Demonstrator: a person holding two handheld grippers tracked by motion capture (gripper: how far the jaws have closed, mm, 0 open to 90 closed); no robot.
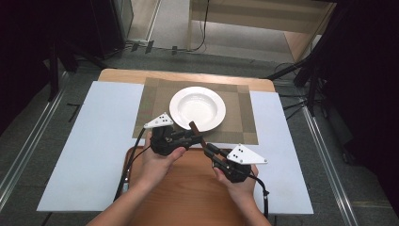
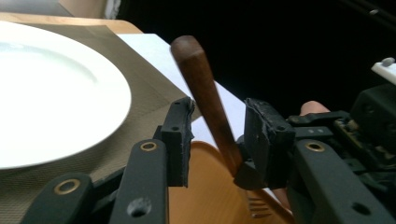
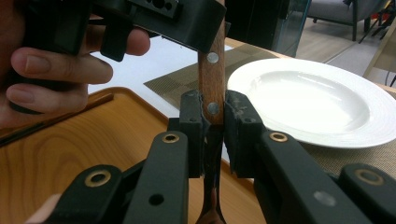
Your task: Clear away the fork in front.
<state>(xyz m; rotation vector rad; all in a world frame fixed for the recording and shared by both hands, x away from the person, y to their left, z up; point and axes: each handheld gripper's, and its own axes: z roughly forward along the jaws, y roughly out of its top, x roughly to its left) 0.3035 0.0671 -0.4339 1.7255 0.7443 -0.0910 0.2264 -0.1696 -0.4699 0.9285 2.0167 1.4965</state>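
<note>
**Fork passes between two tongs above the tray**

Nearest the person, the wooden tray [image 1: 188,183] lies on the bench [image 1: 89,155], and both hands work just above its far edge. The right tongs [image 3: 214,116] are clenched on the fork [image 3: 211,79], pinching the wooden handle at its lower rivet, with the metal neck running down below the pads. The handle's long axis rises from there, up and away toward the left tongs [image 2: 217,135]. Those straddle the same handle higher up; the handle leans against the right-hand pad while a gap shows at the other pad [image 2: 182,135], so I judge them not yet clamped. The left hand is thus already at the handle's free end. Beyond both lie the woven placemat [image 1: 235,127] and the empty white plate [image 1: 197,107].
</note>
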